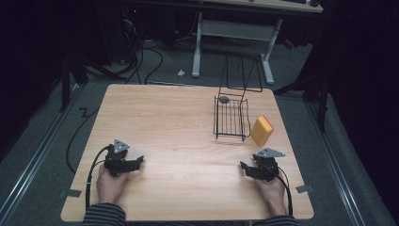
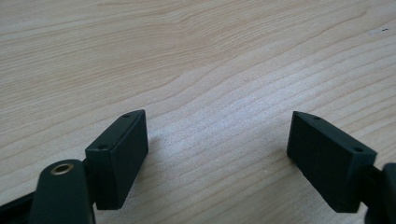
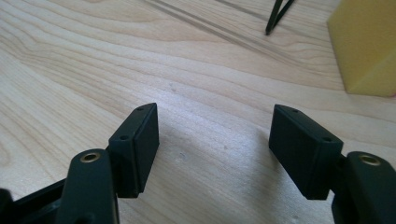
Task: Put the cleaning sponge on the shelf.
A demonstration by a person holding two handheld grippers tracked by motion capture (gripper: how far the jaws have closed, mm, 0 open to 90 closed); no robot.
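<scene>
Left gripper: your left gripper (image 1: 138, 161) sits low over the near left part of the wooden table (image 1: 164, 127), jaws spread wide with nothing between them; in the left gripper view (image 2: 217, 158) only bare wood grain lies in the gap.
Left hand: your left hand (image 1: 110, 183) wraps the body from behind, and its cable loops off the near left edge.
Right gripper: your right gripper (image 1: 244, 166) rests near the right edge of the table, jaws also wide apart and empty; in the right gripper view (image 3: 214, 149) the gap shows only tabletop.
Right hand: your right hand (image 1: 273, 190) holds it from behind.
Yellow sponge: the yellow sponge (image 1: 262, 131) stands on edge just beyond your right gripper, apart from it; in the right gripper view (image 3: 366, 44) it fills the upper right corner.
Wire rack: the black wire rack (image 1: 231, 117) stands just left of the sponge, with a small dark round thing (image 1: 224, 99) at its far left corner; what it is, you cannot tell.
In the way: nothing lies between either gripper and the sponge.
</scene>
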